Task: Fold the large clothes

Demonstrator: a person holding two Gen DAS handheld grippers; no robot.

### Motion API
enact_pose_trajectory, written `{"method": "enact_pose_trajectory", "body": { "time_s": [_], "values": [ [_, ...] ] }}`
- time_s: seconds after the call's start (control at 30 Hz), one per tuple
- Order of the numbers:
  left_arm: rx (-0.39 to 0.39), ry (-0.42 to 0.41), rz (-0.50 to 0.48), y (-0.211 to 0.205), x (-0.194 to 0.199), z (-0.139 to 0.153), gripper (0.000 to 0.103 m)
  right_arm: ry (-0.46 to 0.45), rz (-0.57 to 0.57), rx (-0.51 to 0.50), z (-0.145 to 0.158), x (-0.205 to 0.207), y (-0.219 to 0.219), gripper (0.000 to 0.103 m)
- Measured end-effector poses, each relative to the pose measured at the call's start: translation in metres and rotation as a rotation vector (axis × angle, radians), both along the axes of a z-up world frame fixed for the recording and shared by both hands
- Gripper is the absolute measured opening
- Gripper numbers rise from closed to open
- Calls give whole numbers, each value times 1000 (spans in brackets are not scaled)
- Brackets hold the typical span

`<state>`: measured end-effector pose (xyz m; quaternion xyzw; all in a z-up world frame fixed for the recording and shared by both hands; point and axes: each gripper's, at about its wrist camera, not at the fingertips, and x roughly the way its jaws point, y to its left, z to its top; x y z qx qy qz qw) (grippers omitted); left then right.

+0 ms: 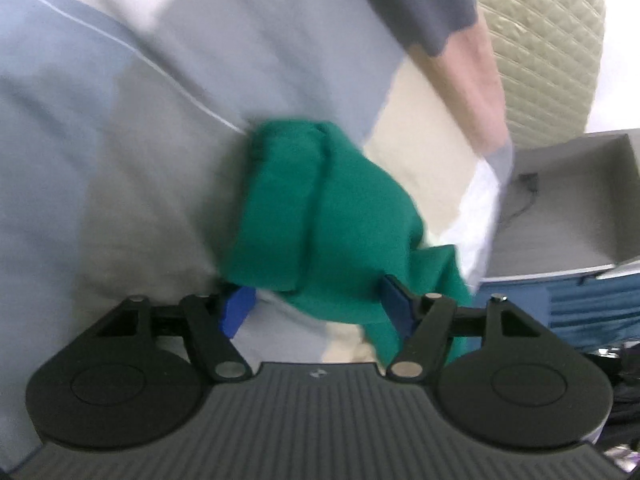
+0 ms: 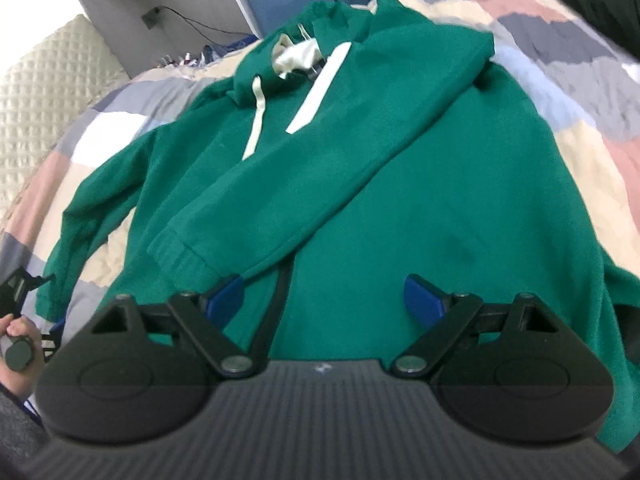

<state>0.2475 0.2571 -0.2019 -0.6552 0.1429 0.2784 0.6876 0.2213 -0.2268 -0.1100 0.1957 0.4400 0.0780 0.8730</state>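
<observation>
A green hoodie (image 2: 420,184) with white drawstrings lies flat on a patchwork bedspread (image 2: 580,92). Its right sleeve is folded across the chest, the cuff (image 2: 180,256) near the middle. Its left sleeve (image 2: 92,216) stretches out to the left. My right gripper (image 2: 324,296) is open just above the hoodie's lower body, holding nothing. My left gripper (image 1: 316,304) is open, with the bunched end of the green sleeve (image 1: 320,216) lying between and over its blue pads (image 1: 238,308). The left wrist view is blurred by motion.
A quilted beige headboard (image 1: 544,40) stands beside the bed, with a grey wall and a cable (image 2: 192,20) behind. The left hand and its gripper handle (image 2: 18,344) show at the right wrist view's left edge. Dark clothes (image 2: 600,4) lie at the far right.
</observation>
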Motion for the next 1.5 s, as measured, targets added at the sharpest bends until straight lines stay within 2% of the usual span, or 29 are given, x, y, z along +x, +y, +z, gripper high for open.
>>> {"method": "enact_pose_trajectory", "body": {
  "time_s": [0.07, 0.23, 0.33, 0.4, 0.43, 0.47, 0.5, 0.63, 0.77, 0.87, 0.97, 1.03, 1.13, 1.2, 1.27, 1.43, 1.5],
  "values": [
    [-7, 1, 4, 4, 4, -1, 74, -7, -2, 13, 0, 2, -2, 88],
    [-31, -30, 106, 13, 3, -14, 74, -16, -28, 5, -2, 8, -5, 88],
    [26, -3, 122, 18, 10, -10, 70, -11, -38, -5, -7, 13, -6, 88],
    [71, 42, 110, 25, 18, -6, 54, -10, -46, -33, -10, 19, -4, 88],
    [97, 71, 83, 30, 24, -3, 39, -13, -47, -44, -11, 22, -4, 88],
    [130, 100, 52, 34, 30, 2, 30, -17, -46, -52, -12, 24, -4, 88],
    [172, 120, 31, 37, 33, 9, 28, -24, -46, -60, -12, 25, -3, 88],
    [445, 208, -73, 31, 52, 66, 23, -50, -46, -64, -8, 28, -3, 88],
    [687, 161, -173, -2, 72, 143, 22, -72, -55, -62, -2, 28, -7, 88],
    [886, 102, -270, -46, 89, 203, 22, -86, -61, -58, 2, 25, -11, 88],
    [1110, 41, -403, -107, 105, 256, 22, -92, -73, -31, 6, 21, -17, 88],
    [1248, -10, -503, -153, 112, 284, 22, -102, -87, -24, 9, 18, -22, 88],
    [1401, -111, -678, -222, 110, 306, 22, -119, -113, -26, 12, 13, -30, 88],
    [1480, -165, -825, -271, 105, 309, 22, -123, -131, -13, 14, 10, -38, 88],
    [1517, -204, -966, -316, 98, 300, 22, -124, -153, 13, 14, 6, -47, 88],
    [1494, -240, -1288, -410, 69, 243, 22, -126, -212, 62, 13, -2, -66, 88],
    [1449, -225, -1386, -435, 61, 214, 22, -127, -225, 65, 12, -3, -70, 88]
  ]
}}
